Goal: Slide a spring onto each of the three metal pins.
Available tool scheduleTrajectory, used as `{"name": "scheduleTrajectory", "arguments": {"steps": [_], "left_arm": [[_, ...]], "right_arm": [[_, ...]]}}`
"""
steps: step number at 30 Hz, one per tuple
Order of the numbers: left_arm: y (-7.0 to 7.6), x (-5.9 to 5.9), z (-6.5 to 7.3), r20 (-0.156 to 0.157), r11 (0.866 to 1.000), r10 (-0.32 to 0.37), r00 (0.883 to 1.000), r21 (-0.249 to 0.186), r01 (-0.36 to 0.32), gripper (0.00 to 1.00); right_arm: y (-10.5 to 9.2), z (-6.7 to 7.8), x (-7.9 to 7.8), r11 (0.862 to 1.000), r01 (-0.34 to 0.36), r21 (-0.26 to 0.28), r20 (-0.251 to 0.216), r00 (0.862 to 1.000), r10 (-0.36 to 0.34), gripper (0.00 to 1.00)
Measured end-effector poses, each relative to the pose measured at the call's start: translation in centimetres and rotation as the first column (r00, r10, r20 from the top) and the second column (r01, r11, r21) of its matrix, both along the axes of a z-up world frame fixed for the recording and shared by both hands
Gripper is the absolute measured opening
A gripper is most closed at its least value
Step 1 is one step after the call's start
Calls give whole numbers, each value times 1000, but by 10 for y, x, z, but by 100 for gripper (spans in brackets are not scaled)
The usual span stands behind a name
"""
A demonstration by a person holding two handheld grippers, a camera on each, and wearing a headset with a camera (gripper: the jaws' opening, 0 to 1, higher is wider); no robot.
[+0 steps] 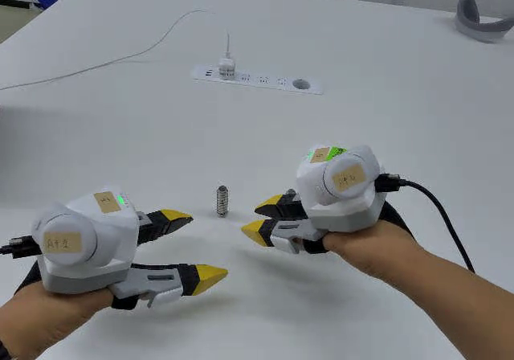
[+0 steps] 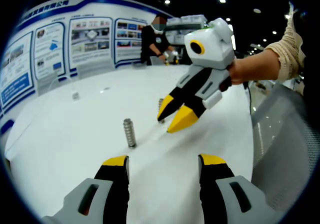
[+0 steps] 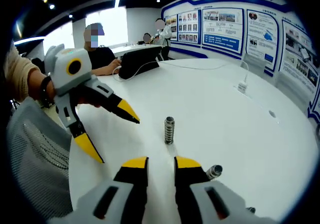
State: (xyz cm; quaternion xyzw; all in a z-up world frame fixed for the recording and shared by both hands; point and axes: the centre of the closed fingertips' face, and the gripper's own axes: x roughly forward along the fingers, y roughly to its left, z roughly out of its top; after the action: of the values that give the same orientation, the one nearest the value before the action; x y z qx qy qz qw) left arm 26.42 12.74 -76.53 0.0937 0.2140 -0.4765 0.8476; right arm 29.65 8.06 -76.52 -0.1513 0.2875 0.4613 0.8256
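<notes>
On the white tabletop [image 1: 385,135], one upright metal pin sleeved in a coiled steel spring [image 1: 222,201] stands between the two grippers and apart from both. A second short metal pin [image 3: 214,171] sits just beside the right gripper's jaw, and whether it carries a spring cannot be told. The left gripper [image 1: 205,244], white-bodied with black, yellow-tipped jaws, has its jaws spread wide and empty, while the matching right gripper [image 1: 255,220] shows a narrow gap with nothing held.
</notes>
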Motion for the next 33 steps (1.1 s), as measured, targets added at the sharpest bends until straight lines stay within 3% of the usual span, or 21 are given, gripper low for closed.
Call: {"name": "scheduleTrajectory", "arguments": {"steps": [33], "left_arm": [[-2,-4,-1,-5,1000,-4,1000,4,4,58]], "right_arm": [[-59,-4,-18,995,99,3,-5,995,-99,23]]}}
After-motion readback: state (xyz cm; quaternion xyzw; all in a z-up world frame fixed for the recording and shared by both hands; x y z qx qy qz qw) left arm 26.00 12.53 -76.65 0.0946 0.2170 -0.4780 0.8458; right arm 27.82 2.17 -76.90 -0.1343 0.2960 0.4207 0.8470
